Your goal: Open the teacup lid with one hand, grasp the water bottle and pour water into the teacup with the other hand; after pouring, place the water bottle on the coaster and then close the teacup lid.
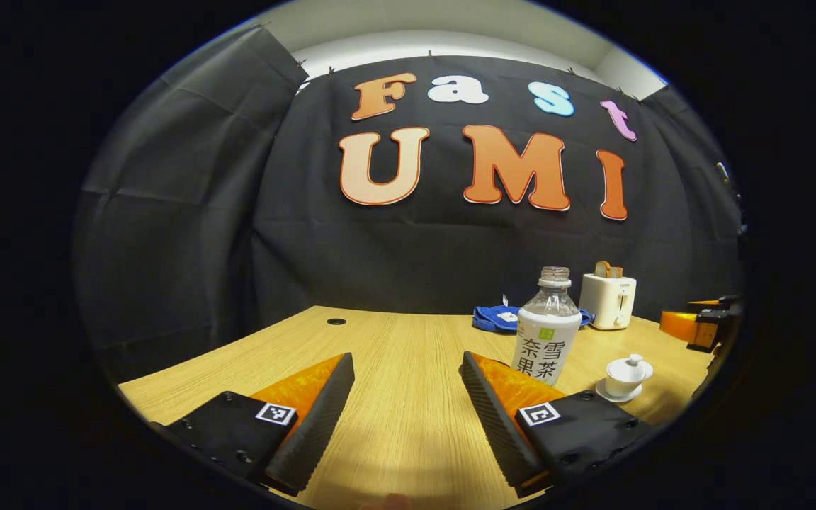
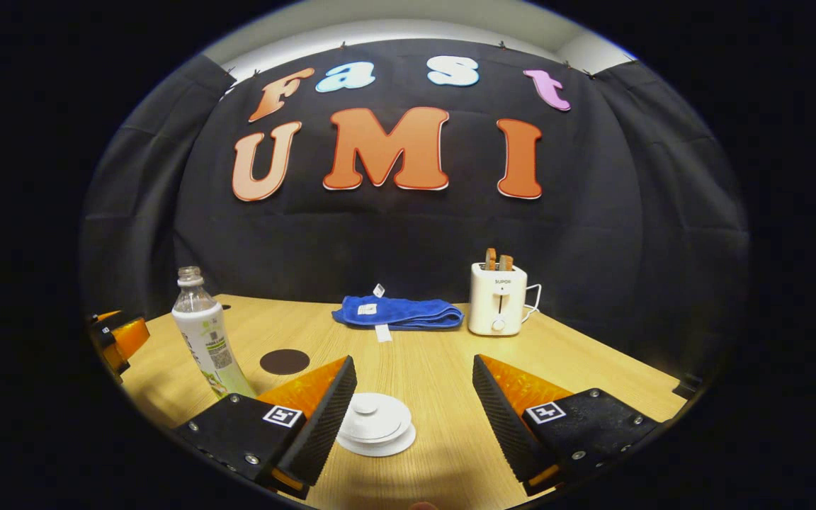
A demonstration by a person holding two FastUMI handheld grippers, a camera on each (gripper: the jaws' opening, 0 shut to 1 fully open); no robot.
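Observation:
A clear water bottle (image 1: 547, 326) with a white label and no cap stands upright on the wooden table (image 1: 394, 354), just beyond my left gripper's right finger. My left gripper (image 1: 408, 368) is open with nothing between its fingers. To the bottle's right stands the white lidded teacup (image 1: 627, 375) on its saucer. In the right gripper view the teacup (image 2: 375, 423) sits low between the fingers of my open right gripper (image 2: 414, 372), nearer the left finger, with its lid on. The bottle (image 2: 202, 333) stands at the left, and a dark round coaster (image 2: 285, 361) lies beside it.
A white toaster (image 2: 499, 297) with toast in it stands at the back of the table, and a folded blue cloth (image 2: 398, 312) lies to its left. The other gripper (image 1: 702, 326) shows at the right edge of the left gripper view. Black cloth walls close off the table.

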